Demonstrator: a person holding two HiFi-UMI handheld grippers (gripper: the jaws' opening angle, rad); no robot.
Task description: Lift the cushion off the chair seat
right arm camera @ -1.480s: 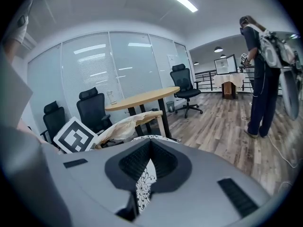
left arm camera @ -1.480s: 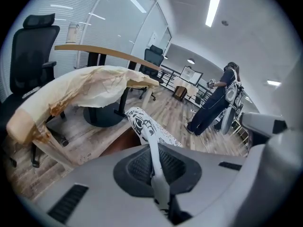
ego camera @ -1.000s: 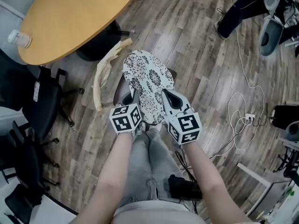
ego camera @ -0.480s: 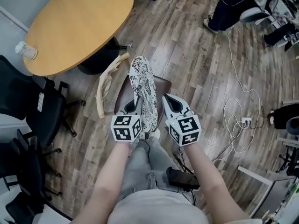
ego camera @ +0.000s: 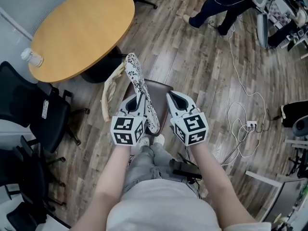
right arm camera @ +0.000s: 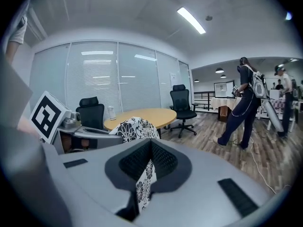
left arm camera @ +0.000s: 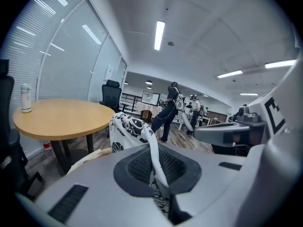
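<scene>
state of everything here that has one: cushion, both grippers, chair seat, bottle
cushion, tipped up on edge over the seat, held by both grippers
left gripper, shut on the cushion's edge
right gripper, shut on the cushion's fabric
chair seat, mostly uncovered
bottle, upright on the round table

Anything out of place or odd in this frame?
A pale curved strip lies loose on the floor beside the chair, and cables sprawl across the floor at right. The cushion hangs on edge, not flat.
</scene>
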